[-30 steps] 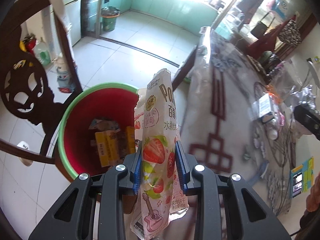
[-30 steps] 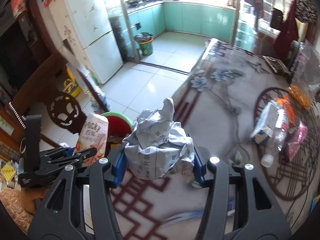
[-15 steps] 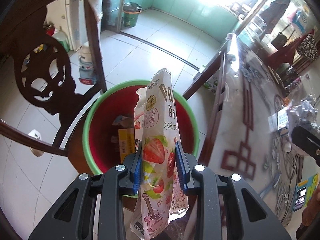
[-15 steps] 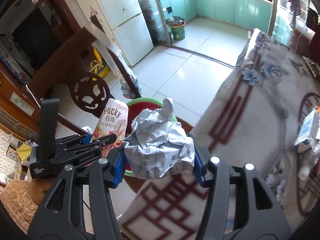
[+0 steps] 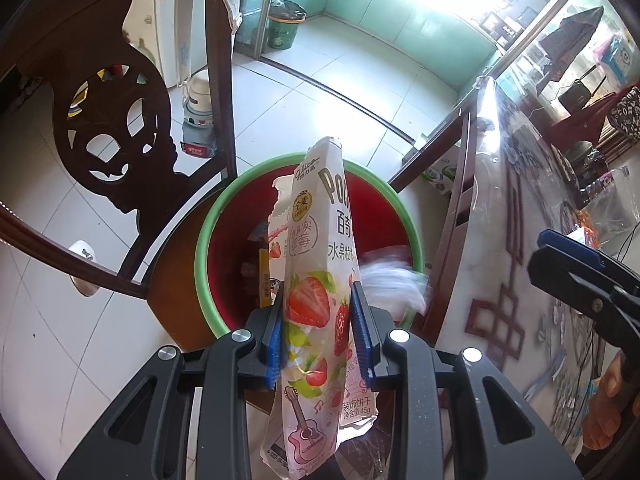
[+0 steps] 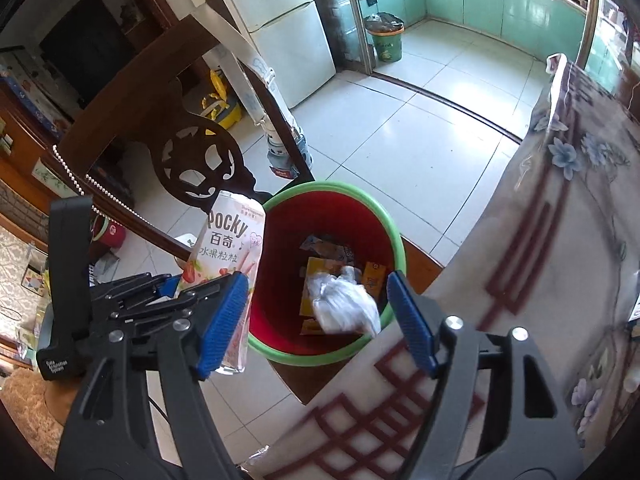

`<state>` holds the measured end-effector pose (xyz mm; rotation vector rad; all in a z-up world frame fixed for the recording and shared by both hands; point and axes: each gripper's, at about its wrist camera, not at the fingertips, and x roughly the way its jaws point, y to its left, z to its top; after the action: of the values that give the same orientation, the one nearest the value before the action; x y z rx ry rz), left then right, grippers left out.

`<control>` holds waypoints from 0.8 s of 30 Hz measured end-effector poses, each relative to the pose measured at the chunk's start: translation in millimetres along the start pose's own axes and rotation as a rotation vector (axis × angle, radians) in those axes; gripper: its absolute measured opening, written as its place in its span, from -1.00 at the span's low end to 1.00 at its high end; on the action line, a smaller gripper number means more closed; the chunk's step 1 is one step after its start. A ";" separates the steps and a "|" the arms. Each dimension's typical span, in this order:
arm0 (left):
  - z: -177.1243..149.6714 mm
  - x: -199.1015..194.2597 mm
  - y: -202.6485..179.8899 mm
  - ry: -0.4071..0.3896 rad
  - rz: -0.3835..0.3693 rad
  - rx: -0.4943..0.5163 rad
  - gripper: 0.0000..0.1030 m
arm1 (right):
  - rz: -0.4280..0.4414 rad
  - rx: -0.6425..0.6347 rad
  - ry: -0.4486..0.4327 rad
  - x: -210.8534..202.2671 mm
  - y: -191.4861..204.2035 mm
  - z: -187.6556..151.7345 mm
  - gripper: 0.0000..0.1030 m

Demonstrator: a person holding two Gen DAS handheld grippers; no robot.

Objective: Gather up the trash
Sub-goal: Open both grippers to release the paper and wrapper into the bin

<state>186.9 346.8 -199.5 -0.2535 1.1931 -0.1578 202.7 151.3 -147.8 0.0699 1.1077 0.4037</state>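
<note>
My left gripper [image 5: 320, 332] is shut on a pink strawberry Pocky box [image 5: 320, 264] and holds it upright just above the near rim of a red bin with a green rim [image 5: 208, 256]. My right gripper [image 6: 316, 320] is open above the same bin [image 6: 394, 236]. A crumpled white paper ball [image 6: 346, 308] is below its jaws, blurred, at the bin's near rim; it also shows in the left wrist view [image 5: 390, 284]. Yellow packets [image 6: 374, 276] lie in the bin. The left gripper [image 6: 168, 288] with the box [image 6: 228, 248] shows in the right wrist view.
A dark carved wooden chair [image 5: 120, 128] stands left of the bin. The table with a patterned plastic cover [image 6: 560, 248] is on the right, its edge beside the bin. A green floor bin [image 6: 386, 42] and a white fridge [image 6: 288, 32] stand far back.
My right gripper has opened and let go of the paper ball, which now drops into the bin. Both grippers have moved left off the table to over the bin.
</note>
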 end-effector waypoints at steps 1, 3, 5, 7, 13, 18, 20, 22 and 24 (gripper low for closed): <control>0.8 0.9 -0.6 0.001 -0.001 0.002 -0.47 | -0.003 0.000 -0.001 -1.7 -0.5 -0.6 0.38; 3.1 3.1 -4.2 0.001 -0.003 0.009 -0.47 | -0.007 0.002 -0.004 -7.0 -2.7 -2.3 0.40; 6.5 6.7 -8.8 0.002 -0.008 0.019 -0.47 | -0.021 0.003 -0.004 -14.6 -4.8 -6.3 0.41; 10.0 11.0 -12.2 0.004 -0.007 0.026 -0.47 | -0.029 0.006 -0.010 -21.3 -6.2 -9.0 0.44; 20.7 27.1 -21.5 0.015 0.008 0.050 -0.46 | -0.059 0.018 -0.051 -46.8 -10.4 -15.1 0.52; 25.8 31.3 -25.1 0.012 0.013 0.051 -0.47 | -0.077 0.039 -0.073 -58.7 -15.6 -19.8 0.53; 26.2 32.1 -25.4 0.014 0.016 0.054 -0.45 | -0.084 0.050 -0.079 -62.2 -18.7 -21.4 0.53; 25.2 33.0 -24.4 0.017 0.029 0.054 0.01 | -0.093 0.062 -0.080 -64.5 -21.3 -22.8 0.56; 23.0 29.4 -22.7 0.001 0.027 0.040 0.07 | -0.096 0.071 -0.084 -67.5 -24.6 -25.7 0.56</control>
<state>219.2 320.1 -211.7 -0.2017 1.1929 -0.1581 161.2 101.2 -108.0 0.0953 1.0379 0.2731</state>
